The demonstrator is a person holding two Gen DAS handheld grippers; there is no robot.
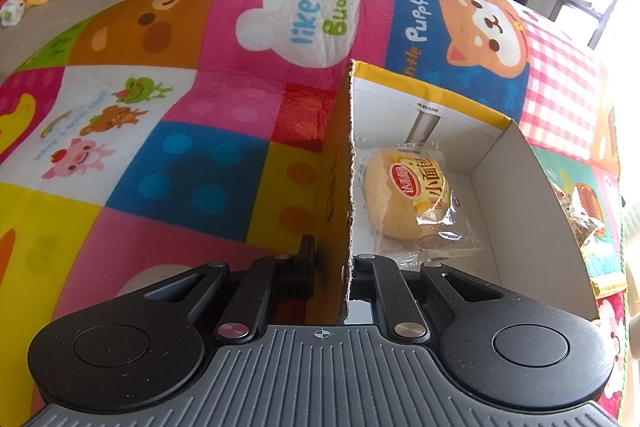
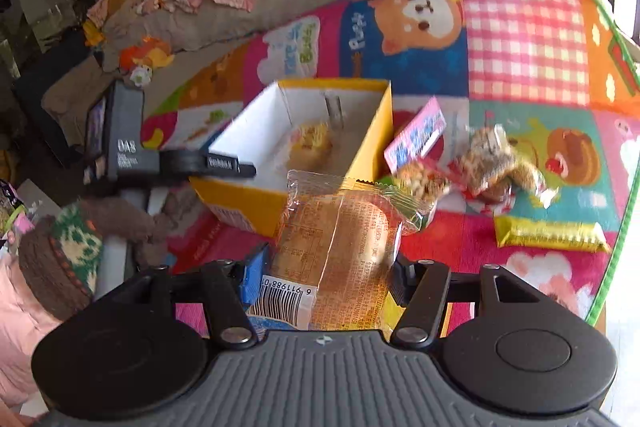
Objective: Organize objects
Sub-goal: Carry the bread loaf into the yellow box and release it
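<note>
A yellow cardboard box [image 1: 532, 195] with a white inside stands open on the colourful play mat [image 1: 192, 163]. A wrapped bun [image 1: 404, 195] lies on its floor. My left gripper [image 1: 332, 259] is shut on the box's left wall, one finger on each side of it. From the right wrist view the same box [image 2: 372, 131] sits at centre, with the left gripper [image 2: 236, 166] clamped on its near-left rim. My right gripper [image 2: 328, 267] is shut on a clear-wrapped bread pack [image 2: 340, 247], held just in front of the box. The pack hides the fingertips.
Right of the box lie a pink packet [image 2: 416, 131], two clear nut packets [image 2: 420, 183] [image 2: 496, 163] and a yellow bar [image 2: 548, 235]. A person's knitted sleeve [image 2: 60, 259] is at lower left. A sofa [image 2: 224, 15] with clothes and plush toys stands behind the mat.
</note>
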